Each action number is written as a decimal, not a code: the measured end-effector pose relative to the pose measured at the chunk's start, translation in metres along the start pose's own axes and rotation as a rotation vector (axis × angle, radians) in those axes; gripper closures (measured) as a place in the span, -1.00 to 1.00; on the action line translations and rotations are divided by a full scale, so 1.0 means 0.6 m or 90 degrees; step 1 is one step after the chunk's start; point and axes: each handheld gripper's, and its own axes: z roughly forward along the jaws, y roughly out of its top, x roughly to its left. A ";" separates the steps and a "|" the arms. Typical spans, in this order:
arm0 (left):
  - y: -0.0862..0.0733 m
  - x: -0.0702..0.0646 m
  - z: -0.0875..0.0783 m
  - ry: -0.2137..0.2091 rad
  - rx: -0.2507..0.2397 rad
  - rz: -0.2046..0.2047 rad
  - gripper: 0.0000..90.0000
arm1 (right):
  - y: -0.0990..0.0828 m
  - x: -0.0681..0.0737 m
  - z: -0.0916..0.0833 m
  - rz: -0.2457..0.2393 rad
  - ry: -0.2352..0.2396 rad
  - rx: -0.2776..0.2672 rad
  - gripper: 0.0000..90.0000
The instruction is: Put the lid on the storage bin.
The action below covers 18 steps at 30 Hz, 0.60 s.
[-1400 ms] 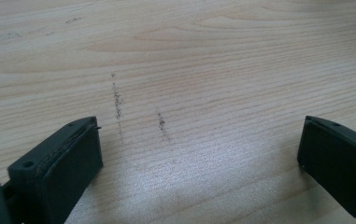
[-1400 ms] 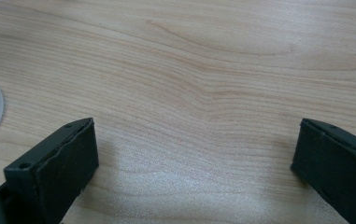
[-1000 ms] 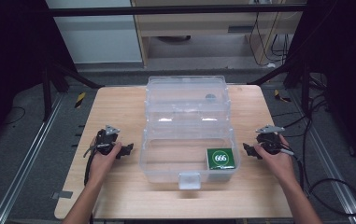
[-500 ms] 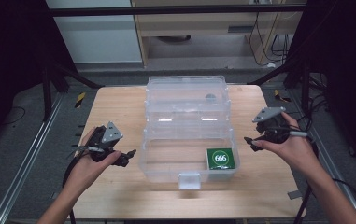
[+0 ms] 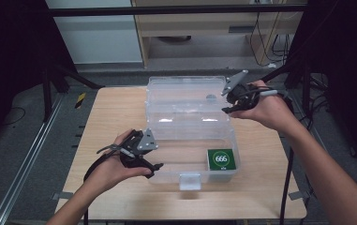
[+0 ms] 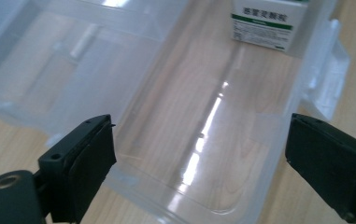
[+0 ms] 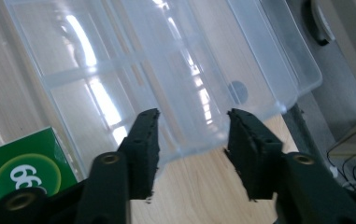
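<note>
A clear plastic box [image 5: 157, 174] lies open on the wooden table [image 5: 113, 115], its lid [image 5: 181, 89] folded back. Inside, at the front right corner, stands a green carton [image 5: 221, 159] marked 666. My left gripper [image 5: 150, 157] hovers at the box's front left end; in the left gripper view its jaws [image 6: 199, 123] stand wide open over the box floor [image 6: 185, 107], with the carton [image 6: 264, 18] far off. My right gripper [image 5: 230, 102] hangs above the lid's right edge. Its jaws [image 7: 194, 114] have just been closing to a narrow gap with nothing between them; the carton [image 7: 21, 168] shows at lower left.
The box's white latch [image 5: 189, 180] sticks out at the front. Bare table lies left and right of the box. Cables [image 5: 288, 178] trail from the grippers off the table's edges. Dark frames and a cabinet stand beyond the far edge.
Both hands rose off the table. The right one lifted and went back to the lid's right edge, its jaws narrower. The left one came in over the box's front left end.
</note>
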 end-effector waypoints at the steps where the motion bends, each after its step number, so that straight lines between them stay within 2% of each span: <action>1: 0.003 -0.003 0.004 -0.010 0.007 0.010 -0.81 | 0.006 -0.001 0.004 -0.009 0.006 0.006 0.26; 2: 0.005 -0.006 0.008 -0.021 0.020 0.024 -0.80 | 0.015 -0.001 0.011 -0.022 0.010 0.014 0.27; 3: 0.005 -0.006 0.008 -0.021 0.020 0.024 -0.80 | 0.015 -0.001 0.011 -0.022 0.010 0.014 0.27; 6: 0.005 -0.016 0.023 -0.056 0.053 0.048 -0.79 | 0.039 -0.001 0.038 -0.066 0.031 0.041 0.31; 7: 0.004 -0.018 0.026 -0.061 0.060 0.054 -0.80 | 0.042 0.000 0.042 -0.070 0.036 0.044 0.31; 12: 0.001 -0.027 0.033 -0.078 0.078 0.067 -0.81 | 0.057 0.008 0.069 -0.118 0.054 0.087 0.39; 15: -0.001 -0.029 0.038 -0.081 0.089 0.072 -0.78 | 0.062 0.009 0.077 -0.129 0.057 0.102 0.44; 16: -0.004 -0.028 0.044 -0.090 0.099 0.072 -0.76 | 0.067 0.008 0.085 -0.140 0.062 0.113 0.51; 18: -0.008 -0.027 0.048 -0.094 0.105 0.073 -0.67 | 0.071 0.007 0.089 -0.147 0.068 0.116 0.56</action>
